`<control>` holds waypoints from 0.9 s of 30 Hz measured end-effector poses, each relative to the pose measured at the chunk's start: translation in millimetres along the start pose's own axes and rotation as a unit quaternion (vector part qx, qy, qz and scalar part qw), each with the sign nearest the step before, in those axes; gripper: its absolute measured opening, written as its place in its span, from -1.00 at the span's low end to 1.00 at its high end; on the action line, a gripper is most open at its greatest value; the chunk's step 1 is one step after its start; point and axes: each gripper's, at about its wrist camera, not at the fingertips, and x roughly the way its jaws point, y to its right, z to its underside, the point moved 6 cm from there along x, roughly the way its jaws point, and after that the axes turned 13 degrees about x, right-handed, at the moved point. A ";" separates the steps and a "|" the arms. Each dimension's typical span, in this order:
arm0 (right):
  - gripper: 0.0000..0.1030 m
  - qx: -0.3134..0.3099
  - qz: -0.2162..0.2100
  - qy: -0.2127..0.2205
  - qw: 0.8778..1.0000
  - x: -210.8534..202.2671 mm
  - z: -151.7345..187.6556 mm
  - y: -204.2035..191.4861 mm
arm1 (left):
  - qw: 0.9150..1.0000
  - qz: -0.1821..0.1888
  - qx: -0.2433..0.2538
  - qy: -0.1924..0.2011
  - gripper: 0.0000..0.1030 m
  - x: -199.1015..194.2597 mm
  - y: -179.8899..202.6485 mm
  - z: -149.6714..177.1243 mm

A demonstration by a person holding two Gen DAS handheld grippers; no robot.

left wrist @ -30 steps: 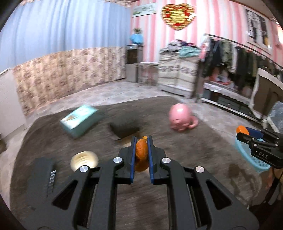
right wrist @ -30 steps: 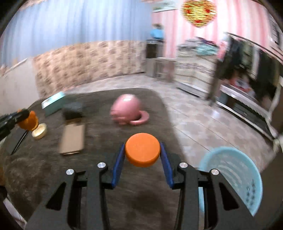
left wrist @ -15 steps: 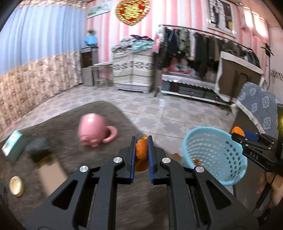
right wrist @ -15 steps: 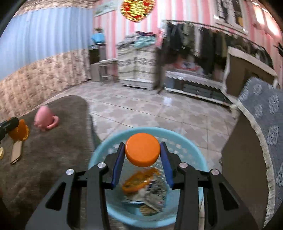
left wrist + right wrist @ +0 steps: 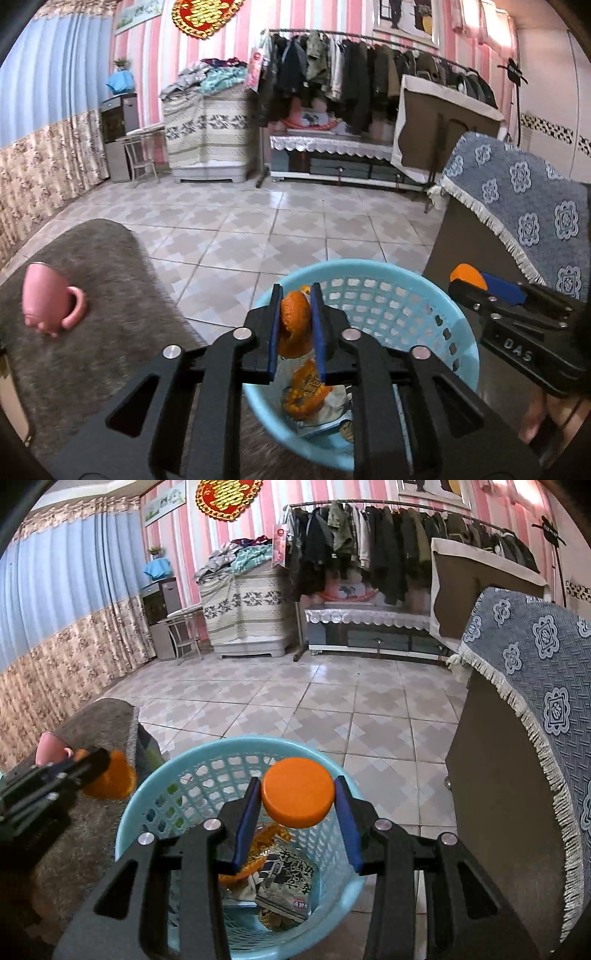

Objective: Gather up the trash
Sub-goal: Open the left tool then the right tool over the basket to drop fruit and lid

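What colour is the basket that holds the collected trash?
Light blue basket, clearest in the right wrist view.

A light blue basket (image 5: 147, 812) with a lattice of holes sits at lower centre. An orange cap (image 5: 298, 797) is framed by blue finger pads (image 5: 244, 823) on black arms. The orange peel (image 5: 293, 321) shows at lower centre. At left, a pink mug (image 5: 48, 299) lies on a grey-brown rug (image 5: 96, 295). The wall (image 5: 177, 524) at upper left has pink and white stripes.
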 end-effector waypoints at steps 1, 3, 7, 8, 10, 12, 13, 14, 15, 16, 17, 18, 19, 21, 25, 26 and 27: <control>-0.22 0.002 0.000 0.000 1.000 -0.1 -0.2 1.9 | 1.000 0.004 -0.001 -0.002 -0.61 4.0 2.3 -0.1; -0.22 0.005 -0.001 -0.001 1.000 0.3 0.1 4.4 | 1.000 0.006 -0.008 -0.006 -0.25 9.3 1.1 -3.0; -0.22 0.002 -0.003 0.000 1.000 -1.0 1.5 1.5 | 0.999 -0.026 -0.031 -0.003 0.43 2.7 -17.3 -1.7; -0.22 0.000 -0.003 0.000 1.000 -1.3 1.6 0.8 | 0.998 -0.043 -0.036 0.002 0.54 -3.2 -26.9 -1.6; -0.21 -0.006 -0.005 0.001 1.000 -3.5 2.6 -4.6 | 0.997 -0.069 -0.040 0.006 0.67 -12.8 -42.1 -1.5; -0.21 -0.011 -0.010 0.002 1.000 -4.8 1.8 -12.2 | 0.994 -0.095 -0.045 0.013 0.86 -24.5 -56.4 -1.1; -0.21 -0.013 -0.011 0.003 1.000 -5.4 1.8 -15.9 | 0.992 -0.110 -0.050 0.018 0.90 -32.8 -65.4 0.1; -0.21 -0.016 -0.015 0.003 1.000 -5.7 2.5 -20.8 | 0.992 -0.117 -0.053 0.020 0.90 -38.1 -71.0 0.9; -0.21 -0.018 -0.018 0.003 1.000 -5.5 2.8 -24.6 | 0.991 -0.118 -0.056 0.020 0.90 -43.0 -76.7 2.4; -0.21 -0.019 -0.020 0.003 1.000 -6.1 2.7 -28.6 | 0.991 -0.117 -0.060 0.018 0.90 -49.0 -82.9 5.5; -0.21 -0.023 -0.022 0.003 0.999 -5.9 3.9 -34.0 | 0.991 -0.119 -0.061 0.016 0.90 -53.0 -86.9 7.4; -0.21 -0.027 -0.023 0.003 0.999 -5.8 4.8 -38.2 | 0.990 -0.125 -0.059 0.014 0.90 -57.5 -90.8 9.8; -0.21 -0.032 -0.022 0.004 0.999 -5.6 6.1 -42.9 | 0.990 -0.131 -0.058 0.014 0.90 -61.0 -94.1 11.1; -0.20 -0.034 -0.021 0.007 0.999 -6.7 6.8 -48.3 | 0.987 -0.149 -0.057 0.013 0.90 -72.2 -103.8 15.5; 0.38 -0.031 -0.020 0.017 0.999 -12.8 6.4 -55.2 | 0.983 -0.171 -0.071 0.015 0.90 -98.3 -123.2 27.0; 0.39 -0.031 -0.021 0.020 0.999 -14.0 3.8 -55.7 | 0.982 -0.176 -0.073 0.016 0.90 -104.6 -128.0 30.2; 0.40 -0.029 -0.021 0.022 0.999 -15.7 3.4 -56.8 | 0.980 -0.181 -0.075 0.016 0.90 -110.4 -132.3 34.2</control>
